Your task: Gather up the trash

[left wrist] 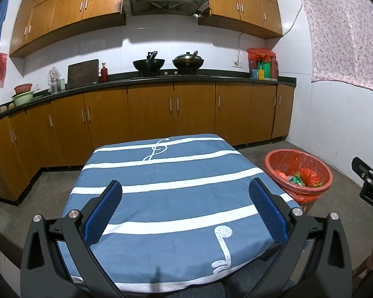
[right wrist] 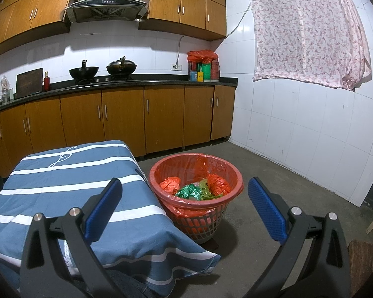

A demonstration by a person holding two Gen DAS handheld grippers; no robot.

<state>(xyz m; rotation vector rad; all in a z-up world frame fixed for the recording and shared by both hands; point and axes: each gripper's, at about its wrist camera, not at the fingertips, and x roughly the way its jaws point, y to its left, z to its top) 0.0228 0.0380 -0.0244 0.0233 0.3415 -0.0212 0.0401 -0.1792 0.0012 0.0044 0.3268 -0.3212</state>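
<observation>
A grey basket lined with a red bag [right wrist: 196,188] stands on the floor right of the table; it also shows in the left wrist view [left wrist: 299,177]. Inside lie crumpled red bags [right wrist: 218,182] and a green wrapper [right wrist: 189,191]. My left gripper [left wrist: 185,209] is open and empty above the table's blue striped cloth [left wrist: 166,173]. My right gripper [right wrist: 184,206] is open and empty, held above the table's right edge and the basket's near side. Part of the right gripper's body [left wrist: 370,186] shows at the right edge of the left wrist view.
The blue striped cloth [right wrist: 69,178] covers the table. Wooden floor cabinets [left wrist: 149,114] run behind under a dark counter with two woks [left wrist: 149,63]. A white tiled wall [right wrist: 298,129] stands to the right. Bare concrete floor [right wrist: 273,168] surrounds the basket.
</observation>
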